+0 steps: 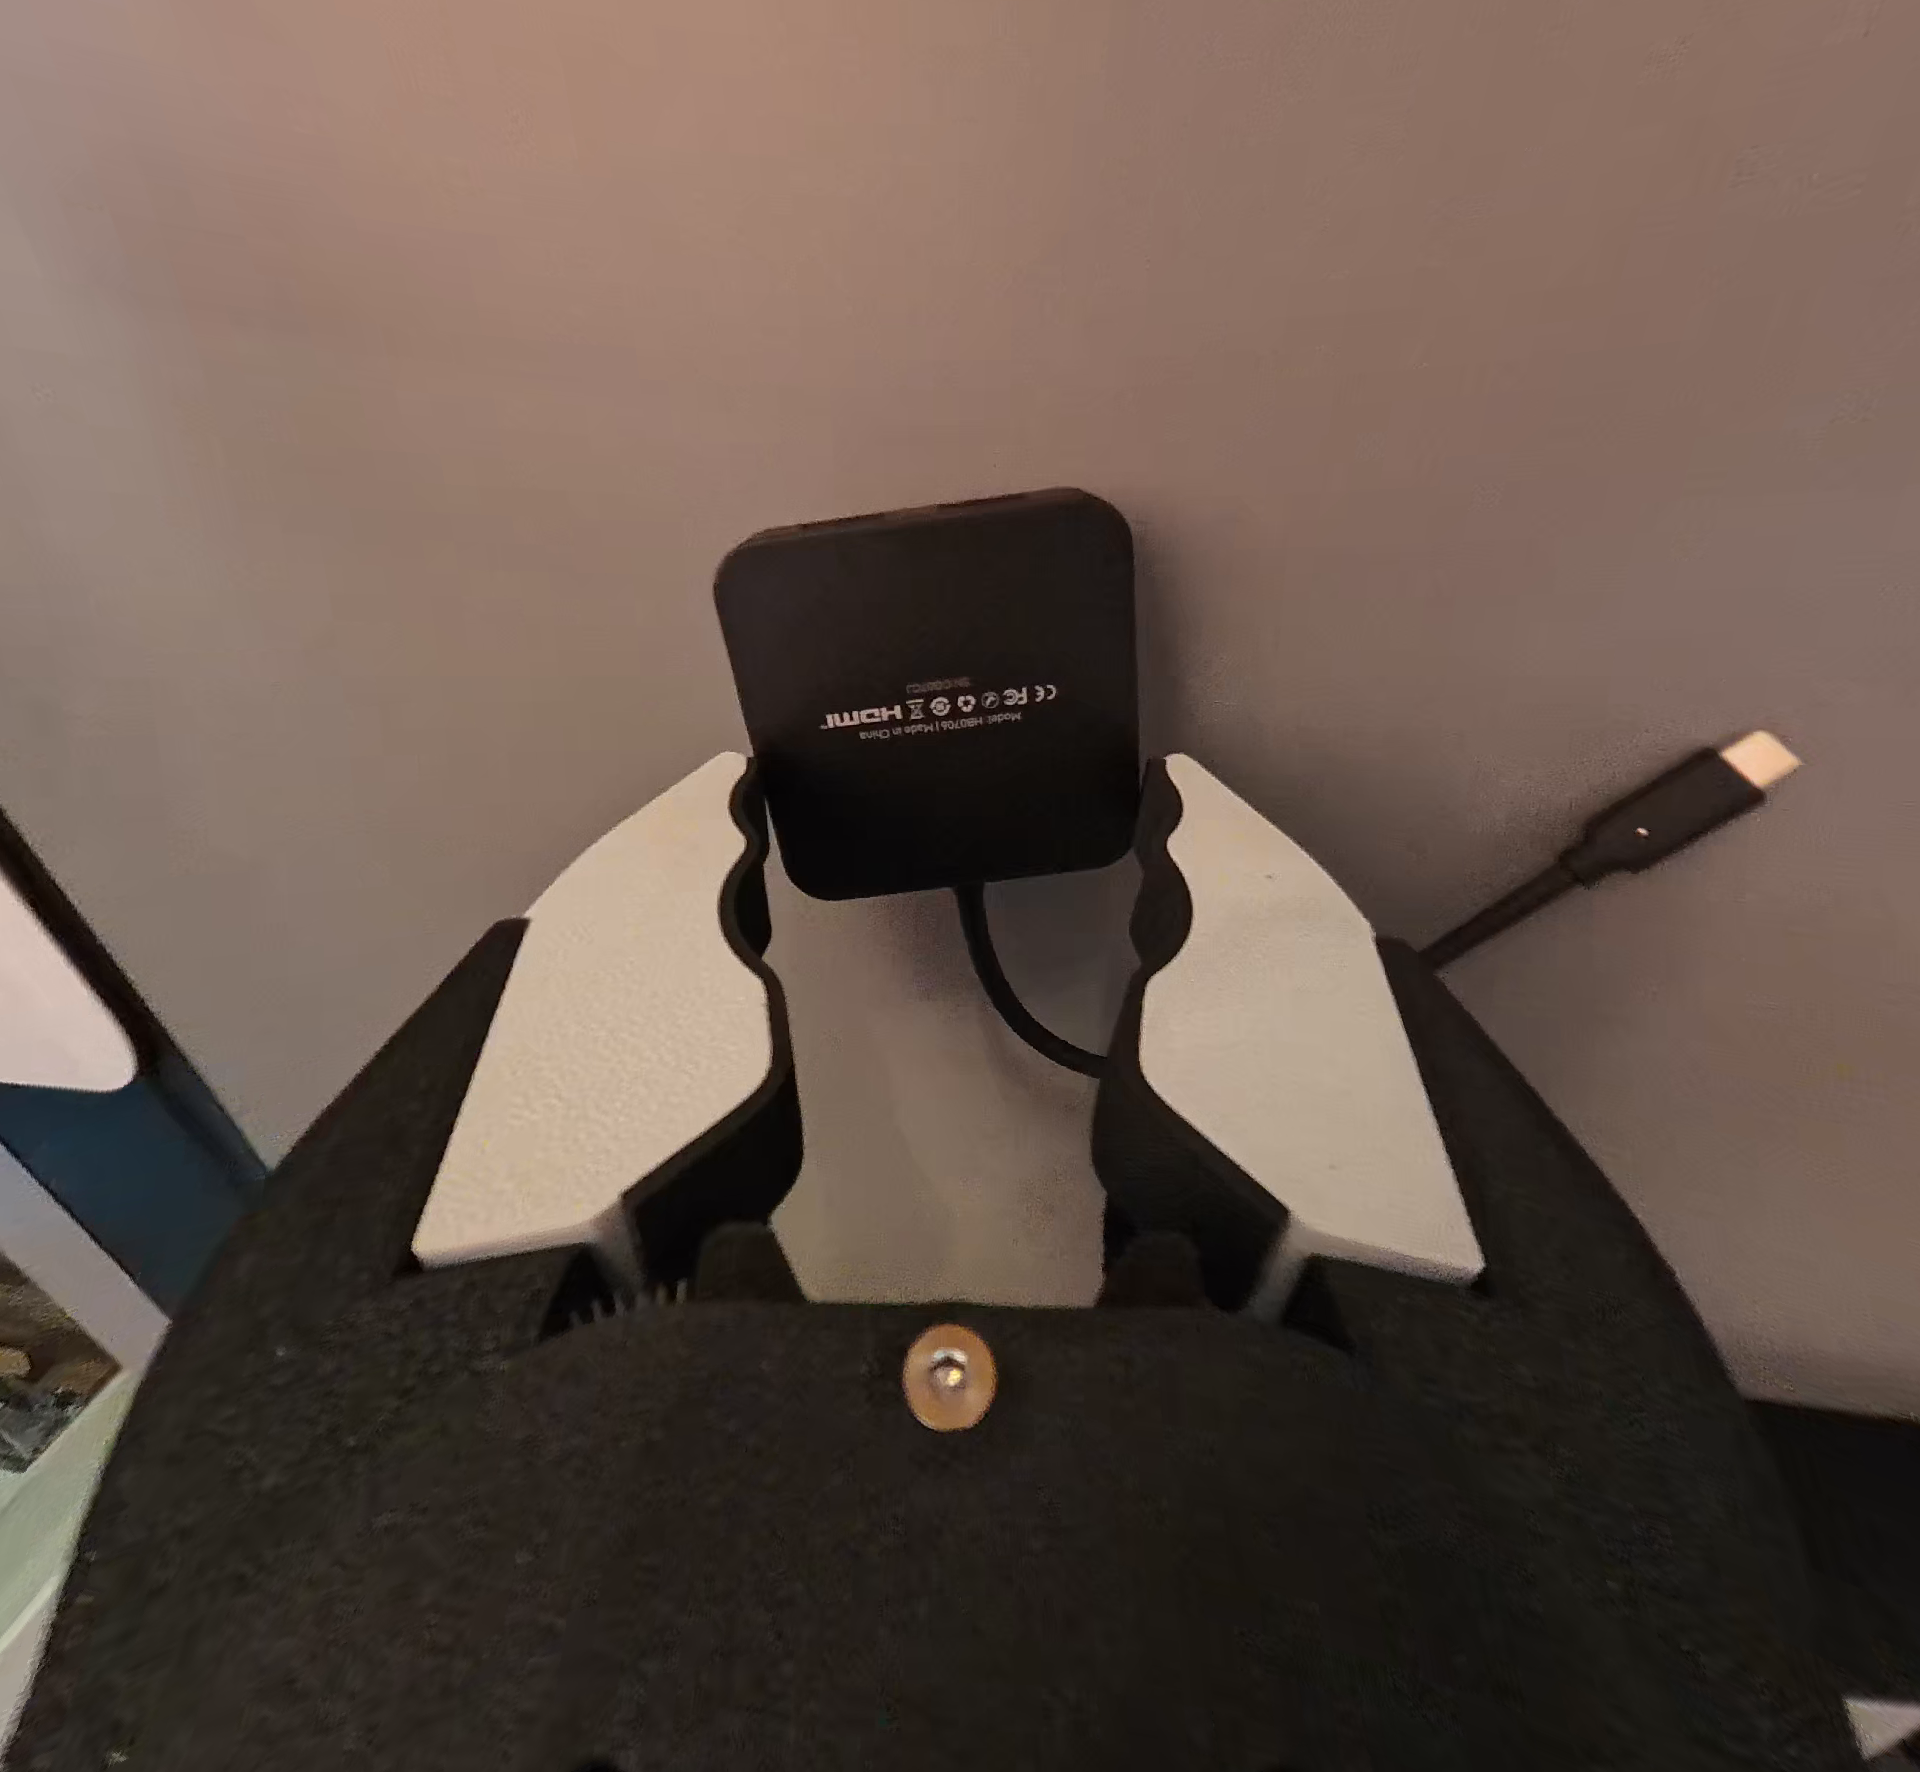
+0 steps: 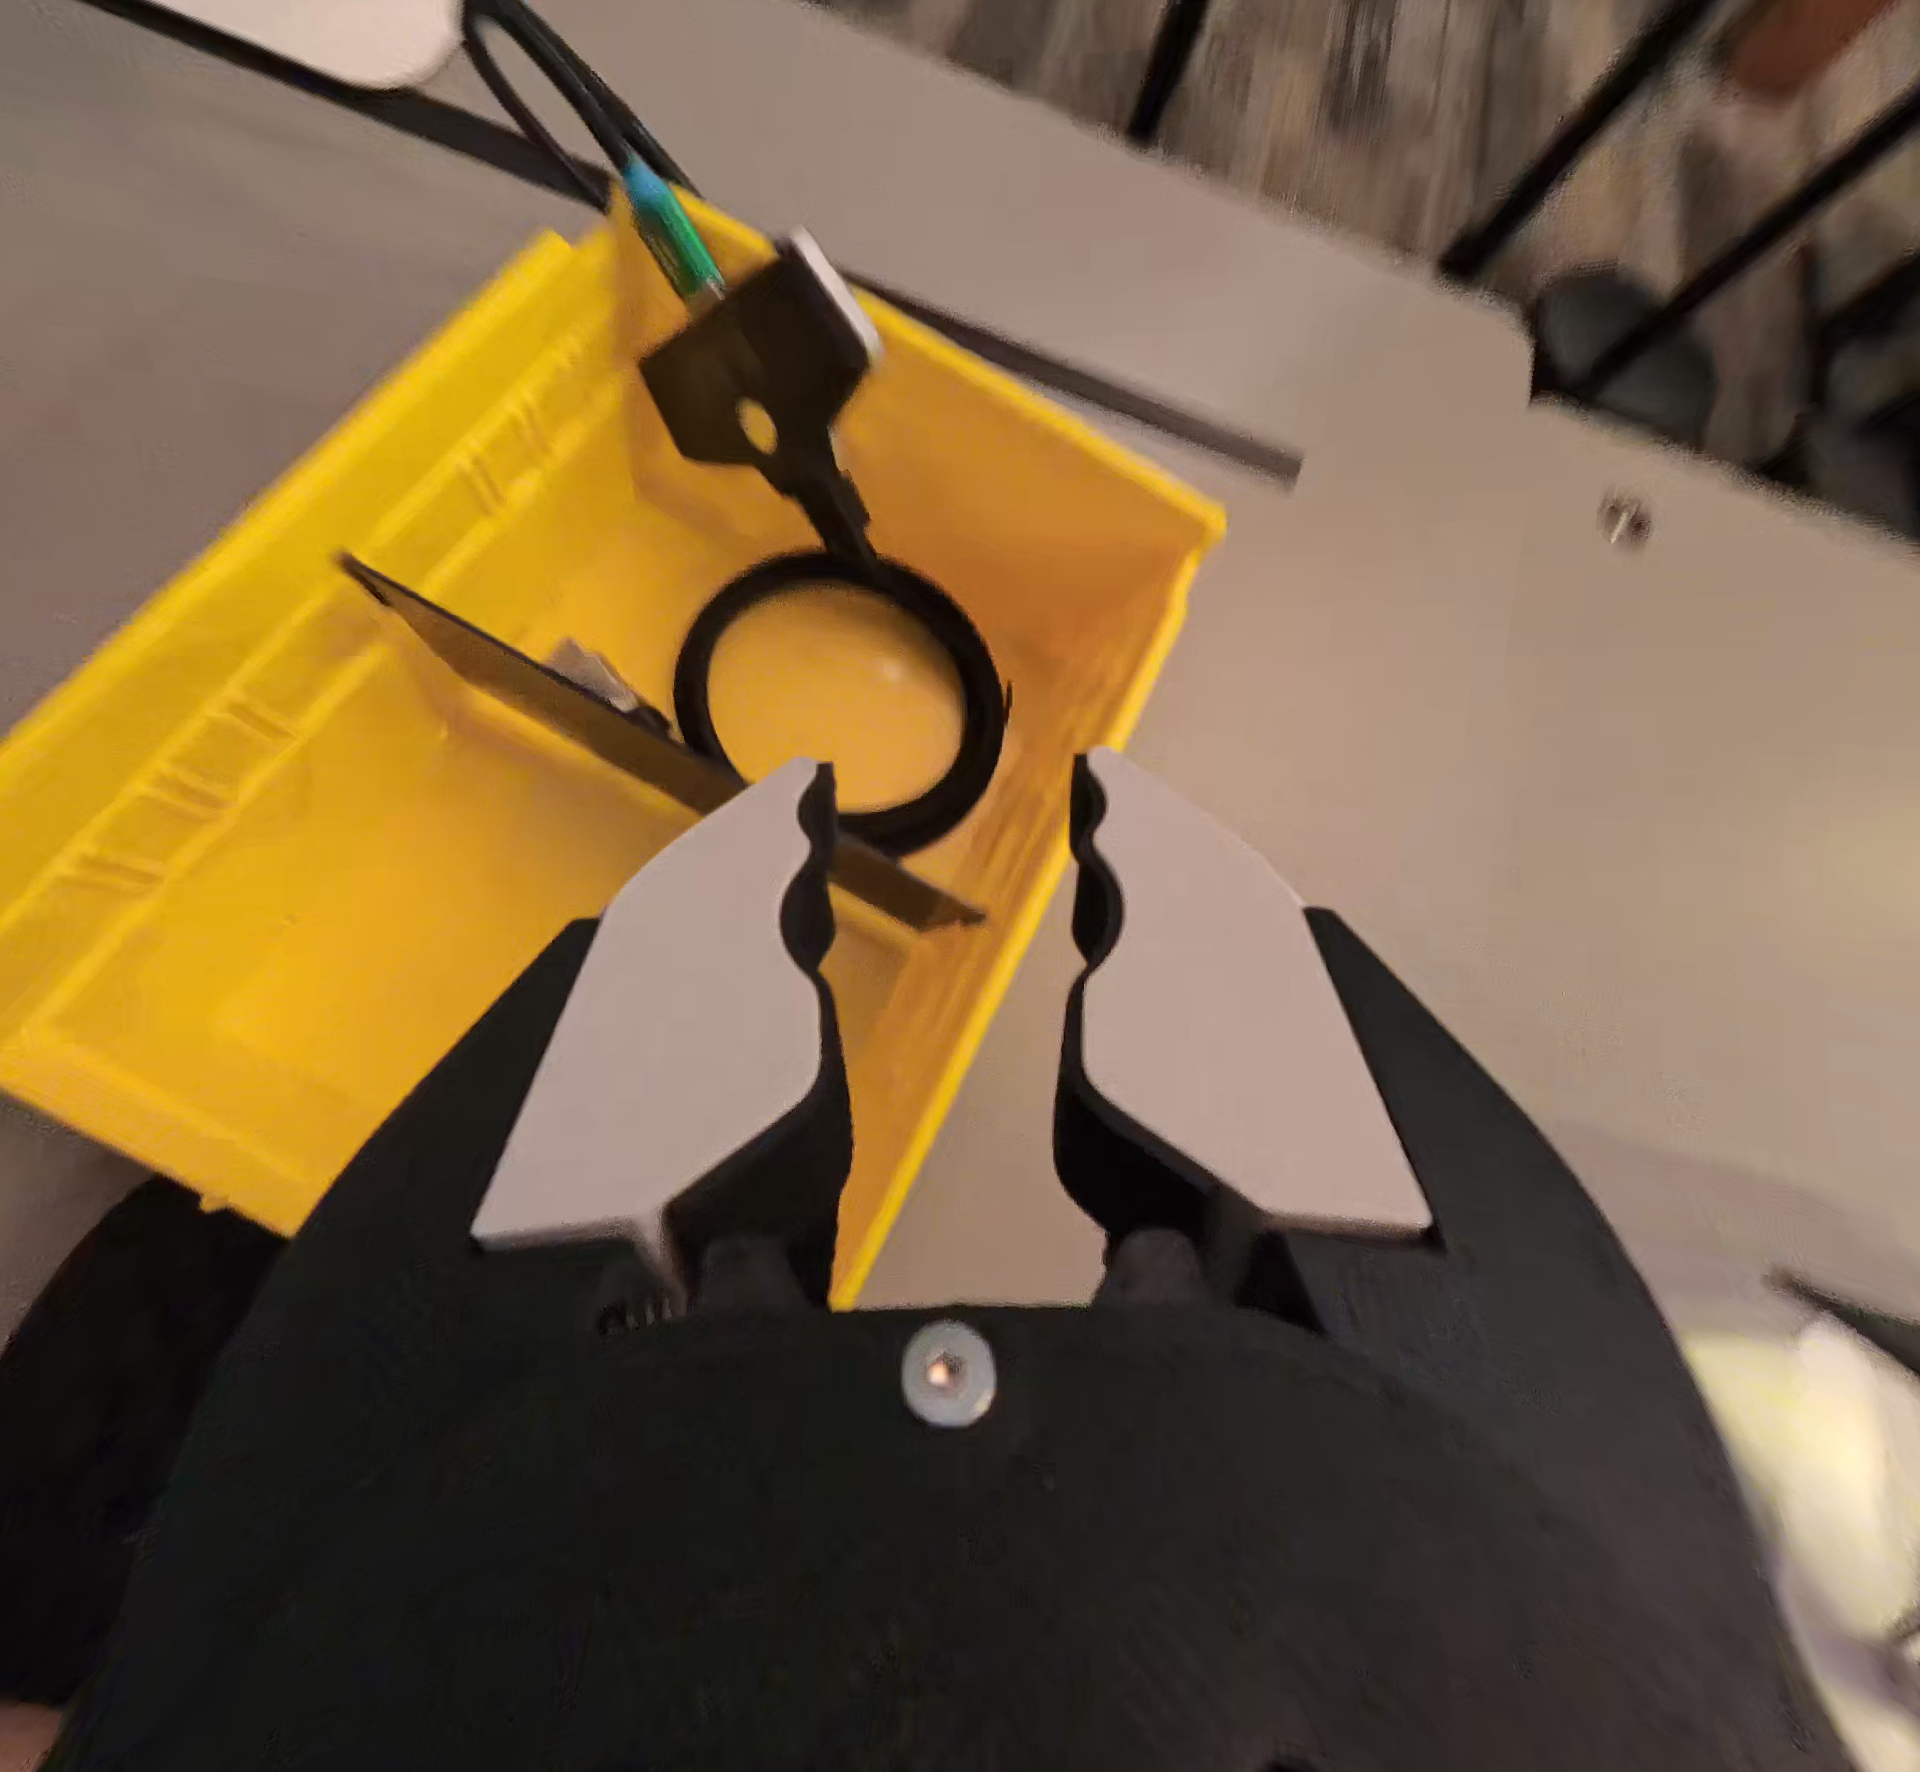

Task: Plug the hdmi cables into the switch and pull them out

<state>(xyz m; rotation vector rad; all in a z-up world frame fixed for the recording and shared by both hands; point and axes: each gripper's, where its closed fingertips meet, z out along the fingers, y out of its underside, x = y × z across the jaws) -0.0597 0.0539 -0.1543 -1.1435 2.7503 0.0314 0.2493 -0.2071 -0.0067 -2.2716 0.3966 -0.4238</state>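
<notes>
Left wrist view: the left gripper (image 1: 951,766) has its two fingers closed against the sides of the switch (image 1: 925,683), a flat black square box with rounded corners, held by its near half. Its far edge, where ports show dimly, points away from the camera, and pale print runs across the face turned toward it. A short black lead (image 1: 1013,995) leaves the near edge of the switch, curves down between the fingers and passes behind the right finger. To the right of the switch the lead's plug (image 1: 1704,803) lies on the grey table (image 1: 935,216), its silver tip pointing up and away.

Right wrist view: the right gripper (image 2: 951,787) is partly open and holds nothing. It hangs over the near corner of a yellow bin (image 2: 260,839) on the table. A black divider (image 2: 540,673) crosses the bin. Beyond the divider lies a coiled black hdmi cable (image 2: 842,694), its plug (image 2: 769,361) propped against the far wall of the bin. Two black cables with blue and green bands (image 2: 655,216) reach in over that wall. The picture is blurred.
</notes>
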